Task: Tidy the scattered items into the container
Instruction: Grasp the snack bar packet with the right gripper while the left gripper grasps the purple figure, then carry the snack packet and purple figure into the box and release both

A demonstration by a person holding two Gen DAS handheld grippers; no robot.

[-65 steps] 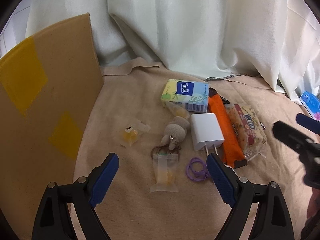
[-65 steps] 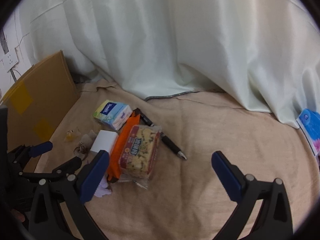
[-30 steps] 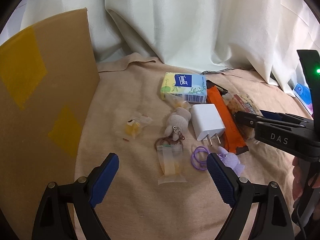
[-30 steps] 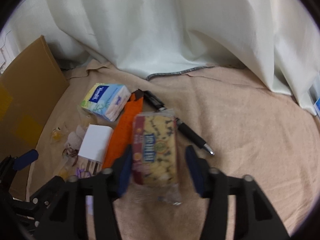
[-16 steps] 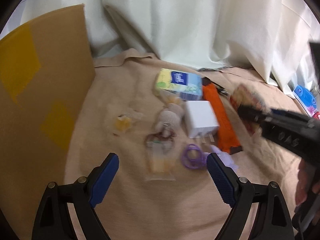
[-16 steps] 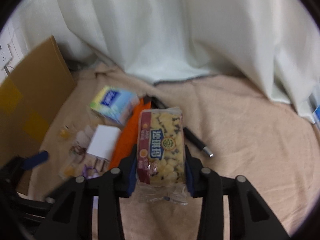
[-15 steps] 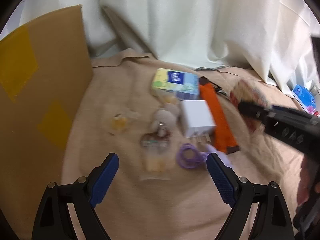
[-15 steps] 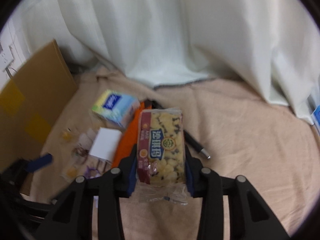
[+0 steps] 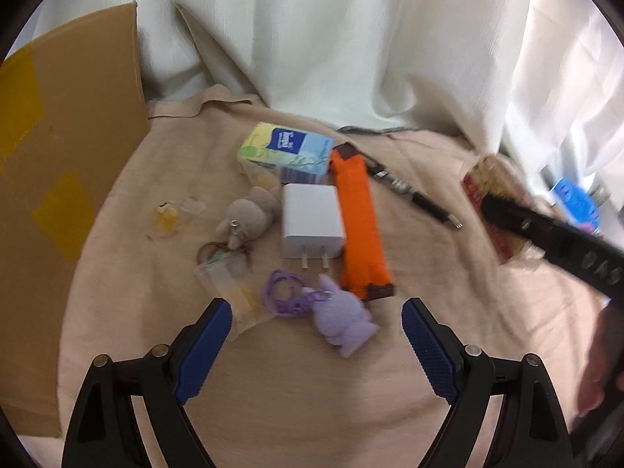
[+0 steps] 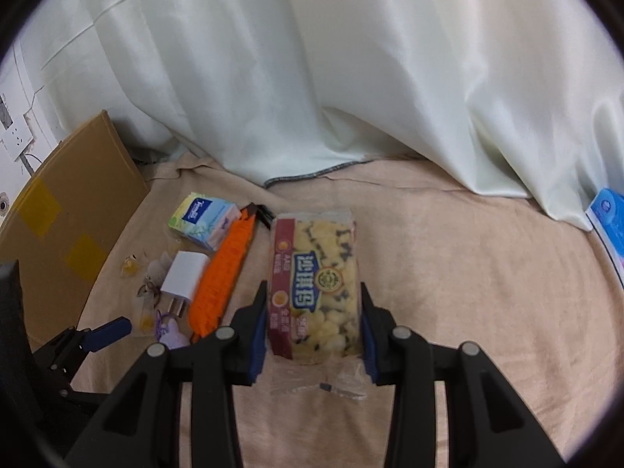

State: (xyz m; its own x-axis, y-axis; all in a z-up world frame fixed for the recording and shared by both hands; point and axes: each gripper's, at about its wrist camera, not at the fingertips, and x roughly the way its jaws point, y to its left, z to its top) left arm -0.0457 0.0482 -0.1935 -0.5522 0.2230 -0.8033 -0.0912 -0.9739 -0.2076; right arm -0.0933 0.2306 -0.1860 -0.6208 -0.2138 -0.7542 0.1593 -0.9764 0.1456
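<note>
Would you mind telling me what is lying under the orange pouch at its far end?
A black pen runs out from beneath the far end of the orange pouch, its tip pointing away on the beige cloth. The pen's covered end cannot be seen.

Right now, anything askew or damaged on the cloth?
Nothing looks damaged or spilled. The snack pack is off the cloth, clamped in the right gripper. The charger, orange case, tissue pack and pen lie loose on the cloth, as expected mid-tidy.
</note>
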